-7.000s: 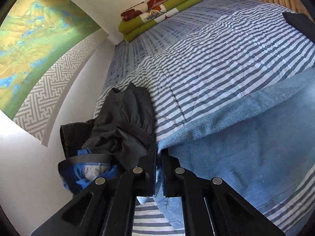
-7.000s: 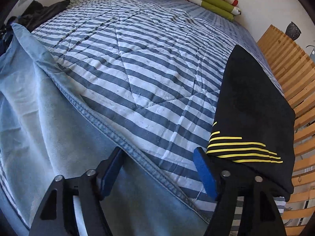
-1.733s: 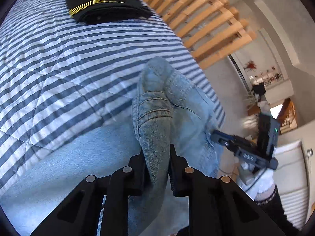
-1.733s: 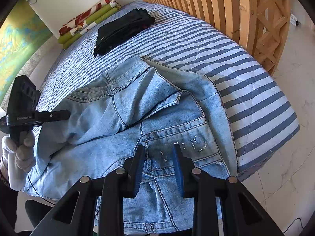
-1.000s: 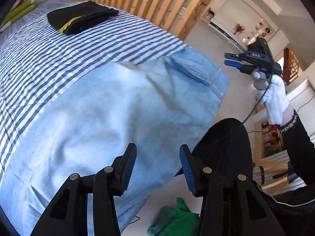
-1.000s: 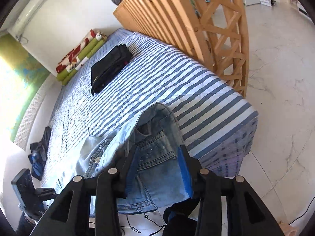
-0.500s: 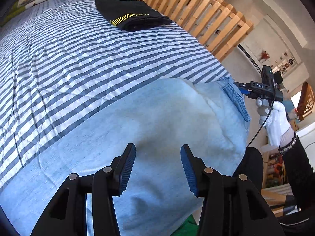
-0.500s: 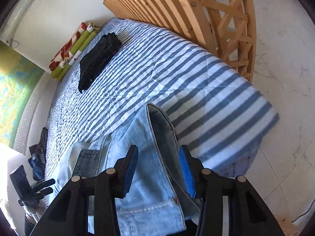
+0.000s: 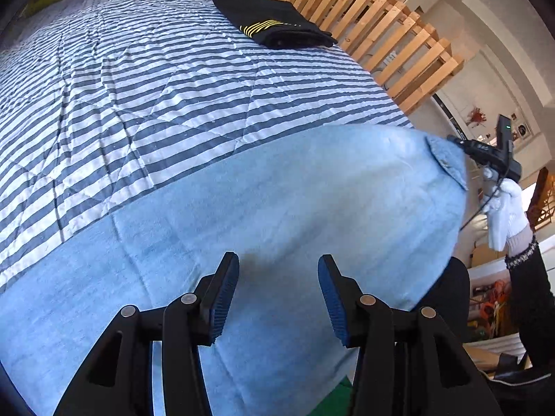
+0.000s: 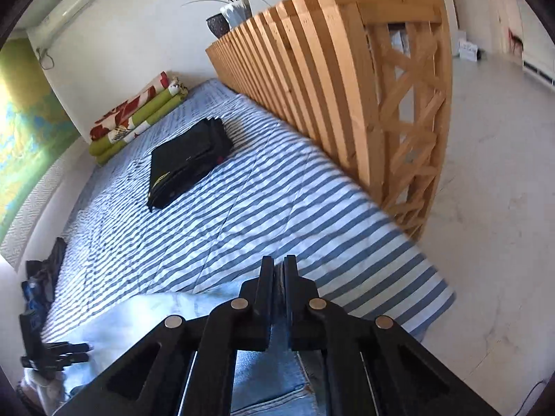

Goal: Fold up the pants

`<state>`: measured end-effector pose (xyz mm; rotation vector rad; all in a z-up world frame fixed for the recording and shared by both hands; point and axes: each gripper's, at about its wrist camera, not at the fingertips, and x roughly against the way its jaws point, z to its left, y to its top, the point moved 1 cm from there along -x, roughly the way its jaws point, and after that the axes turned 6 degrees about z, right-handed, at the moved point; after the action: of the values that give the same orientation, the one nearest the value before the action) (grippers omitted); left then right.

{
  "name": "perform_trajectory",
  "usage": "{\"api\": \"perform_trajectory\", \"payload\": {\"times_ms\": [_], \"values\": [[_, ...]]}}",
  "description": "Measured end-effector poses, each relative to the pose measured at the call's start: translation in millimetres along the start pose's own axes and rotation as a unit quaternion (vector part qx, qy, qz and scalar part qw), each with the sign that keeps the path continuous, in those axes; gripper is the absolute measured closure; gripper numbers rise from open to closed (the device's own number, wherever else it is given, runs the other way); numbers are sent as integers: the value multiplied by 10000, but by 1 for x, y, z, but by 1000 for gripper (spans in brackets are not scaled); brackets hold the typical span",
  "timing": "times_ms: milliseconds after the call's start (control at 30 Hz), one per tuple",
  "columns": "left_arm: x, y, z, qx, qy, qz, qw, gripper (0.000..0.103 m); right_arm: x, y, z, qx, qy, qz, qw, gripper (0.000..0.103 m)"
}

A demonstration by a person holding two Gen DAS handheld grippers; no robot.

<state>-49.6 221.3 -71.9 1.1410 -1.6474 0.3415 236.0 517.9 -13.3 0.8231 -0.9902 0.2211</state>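
Note:
Light blue jeans (image 9: 277, 208) lie spread, pale side up, along the near edge of the striped bed (image 9: 156, 69). My left gripper (image 9: 279, 294) hovers open just above the cloth, with nothing between its blue pads. My right gripper (image 10: 279, 270) is shut on the jeans' far corner (image 9: 447, 159), which stands a little raised off the bed edge. In the left wrist view that right gripper (image 9: 485, 152) is held by a white-gloved hand (image 9: 503, 208). In the right wrist view the jeans (image 10: 270, 381) pass under the fingers and the left gripper (image 10: 52, 353) shows at the far left.
Folded black pants with yellow stripes (image 9: 277, 27) (image 10: 187, 163) rest near the wooden slatted rail (image 10: 329, 86). A rolled green and red blanket (image 10: 138, 118) lies at the head. Dark clothes (image 10: 41, 277) are heaped at the left edge. Pale floor (image 10: 485, 208) lies beyond the bed corner.
My left gripper has let go of the jeans and opened. My right gripper, open half a second ago, has shut on the jeans' corner. The jeans now lie flatter.

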Motion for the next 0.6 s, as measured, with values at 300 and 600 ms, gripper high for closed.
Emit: {"api": "perform_trajectory", "payload": {"times_ms": [300,600], "values": [[39,-97,3,-429,634,305,9966,49,14,-16,30,431,-569,114,9974,84],[21,-130,5,-692,1019,437,9914,50,10,-144,185,2798,1134,1495,9416,77]]}}
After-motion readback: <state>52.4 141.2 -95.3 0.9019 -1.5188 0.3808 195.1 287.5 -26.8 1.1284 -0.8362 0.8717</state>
